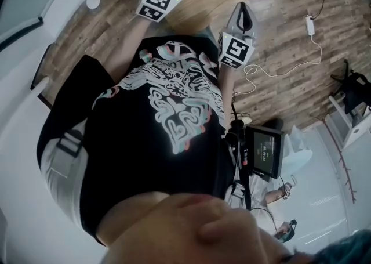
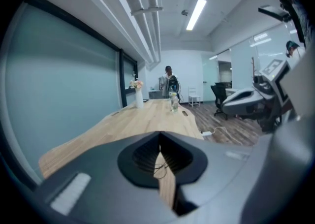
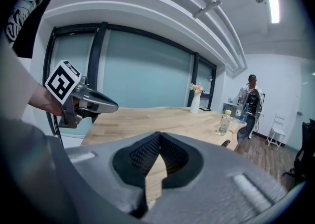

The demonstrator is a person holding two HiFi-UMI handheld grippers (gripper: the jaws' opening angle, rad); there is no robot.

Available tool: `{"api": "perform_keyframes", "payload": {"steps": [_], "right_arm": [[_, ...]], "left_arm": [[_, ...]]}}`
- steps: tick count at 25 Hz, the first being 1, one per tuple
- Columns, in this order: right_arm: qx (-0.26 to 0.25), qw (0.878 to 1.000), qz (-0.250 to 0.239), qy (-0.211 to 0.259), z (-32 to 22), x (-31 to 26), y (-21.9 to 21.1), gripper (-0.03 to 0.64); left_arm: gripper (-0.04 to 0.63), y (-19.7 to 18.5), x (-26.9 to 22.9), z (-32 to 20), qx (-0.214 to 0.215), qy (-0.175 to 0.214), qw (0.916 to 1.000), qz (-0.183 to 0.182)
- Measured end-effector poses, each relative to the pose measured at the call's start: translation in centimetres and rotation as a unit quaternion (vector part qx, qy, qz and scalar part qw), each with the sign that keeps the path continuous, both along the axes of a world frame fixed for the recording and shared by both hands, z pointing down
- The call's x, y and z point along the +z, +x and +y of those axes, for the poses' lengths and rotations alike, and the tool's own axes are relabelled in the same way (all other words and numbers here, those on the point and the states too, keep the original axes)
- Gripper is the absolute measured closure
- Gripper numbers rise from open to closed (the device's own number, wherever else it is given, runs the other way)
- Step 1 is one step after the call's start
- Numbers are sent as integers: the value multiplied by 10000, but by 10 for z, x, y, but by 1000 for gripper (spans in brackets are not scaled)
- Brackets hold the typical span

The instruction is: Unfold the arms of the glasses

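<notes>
Jaws of the left gripper (image 2: pixel 160 134) are apparently pinching the wire glasses (image 2: pixel 160 169) above the table's (image 2: pixel 147 114) near edge, steadying them while the right gripper (image 3: pixel 158 135), clenched empty, is hovering alongside, probably to swing an arm open.

An office: a long wooden tabletop (image 2: pixel 147 119) stretches ahead of the left hand-held gripper (image 2: pixel 160 139), with glass walls (image 2: pixel 64 95) to its left, office chairs (image 2: pixel 219 97) to its right and a strip light (image 2: pixel 196 14) overhead.

A vase (image 3: pixel 195 102) and 1 bottle (image 3: pixel 224 122) stand on the wooden table (image 3: pixel 147 118).
</notes>
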State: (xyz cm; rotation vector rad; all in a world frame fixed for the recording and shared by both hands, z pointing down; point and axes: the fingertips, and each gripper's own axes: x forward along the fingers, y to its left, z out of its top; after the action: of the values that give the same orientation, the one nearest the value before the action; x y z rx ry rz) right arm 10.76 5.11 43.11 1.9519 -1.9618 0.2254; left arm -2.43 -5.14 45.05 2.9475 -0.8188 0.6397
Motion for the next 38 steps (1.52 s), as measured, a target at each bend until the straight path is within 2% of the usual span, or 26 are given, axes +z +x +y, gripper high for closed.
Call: {"api": "perform_keyframes", "payload": {"steps": [6,14,19,22,24,28,30,38], "right_arm": [[-110,9999,-15,-97,-57,31,22,618],[-430,9982,-166,-396,-102,65,27,617],[-587,9950,-251,-772,-130,111,38,618],[-619,9934,-300,-920,-136,126,43,618],[-650,9924,-327,-991,-137,132,45,618],[-759,9908,-368,-1060,-140,138,44,617],[-789,9902,-390,-1088,-138,140,42,618],[-927,9866,-510,-1243,-135,145,31,618]], "left_arm": [[606,26,37,-43,110,-200,9997,-25],[606,35,62,-73,85,-301,9993,-215],[606,50,107,-96,207,-440,9972,-563],[606,54,127,-96,248,-555,9957,-695],[606,61,134,-91,411,-503,9947,-792],[601,76,149,-78,908,-470,9873,-1219],[574,82,154,-68,1120,-514,9828,-1378],[511,84,165,-53,1522,-548,9697,-1831]]}}
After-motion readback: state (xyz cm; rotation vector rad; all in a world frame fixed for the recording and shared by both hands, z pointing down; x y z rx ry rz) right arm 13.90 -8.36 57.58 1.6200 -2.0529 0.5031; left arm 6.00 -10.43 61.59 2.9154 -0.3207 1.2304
